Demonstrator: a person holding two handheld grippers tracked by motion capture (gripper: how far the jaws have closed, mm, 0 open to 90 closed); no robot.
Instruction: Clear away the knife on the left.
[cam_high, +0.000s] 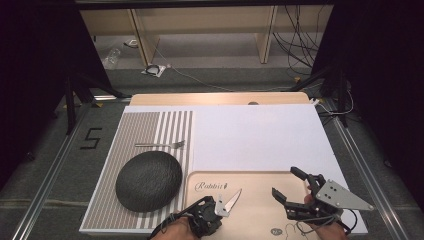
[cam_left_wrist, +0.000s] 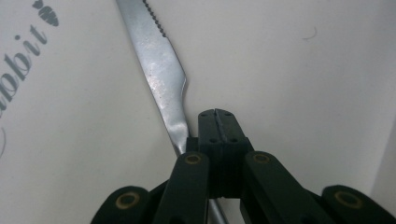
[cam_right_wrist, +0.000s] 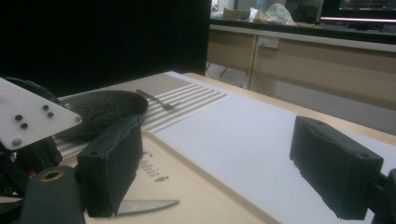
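While my left tongs (cam_high: 218, 206) pinch the knife (cam_high: 231, 200) at its handle, my right tongs (cam_high: 288, 184) hang spread; it's stiff, slick, thin steel.

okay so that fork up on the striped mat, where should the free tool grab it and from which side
Grip the fork at mid-handle, coming straight down from above. It lies flat on the striped mat, handle left, tines right, so open the right tool across the thin handle; the dark plate sits just below.
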